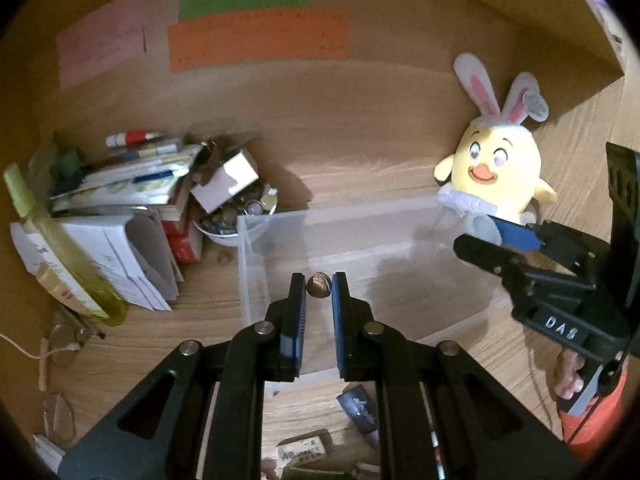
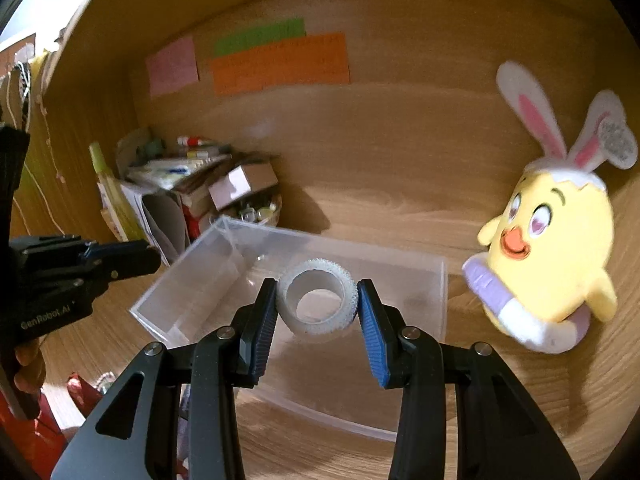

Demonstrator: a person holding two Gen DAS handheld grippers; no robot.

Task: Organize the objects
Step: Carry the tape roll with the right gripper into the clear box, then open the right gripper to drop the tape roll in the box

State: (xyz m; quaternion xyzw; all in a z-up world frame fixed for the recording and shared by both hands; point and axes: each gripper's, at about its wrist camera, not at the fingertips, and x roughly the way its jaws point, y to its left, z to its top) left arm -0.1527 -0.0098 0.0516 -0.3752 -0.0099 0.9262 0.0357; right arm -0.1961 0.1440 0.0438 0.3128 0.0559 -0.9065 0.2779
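A clear plastic box (image 1: 280,216) lies on the wooden desk, also in the right wrist view (image 2: 444,280). My left gripper (image 1: 319,286) is shut on a small brown nut (image 1: 319,285) and holds it over the box's left part. My right gripper (image 2: 318,302) is shut on a white roll of tape (image 2: 318,300) and holds it above the box. The right gripper also shows at the right of the left wrist view (image 1: 480,246), over the box's right end. The left gripper shows at the left of the right wrist view (image 2: 132,258).
A yellow chick plush with rabbit ears (image 1: 496,168) leans on the back wall right of the box. A pile of books and papers (image 1: 120,208) and a white bowl of small items (image 1: 236,216) stand left of it. Coloured notes (image 1: 256,40) hang on the wall.
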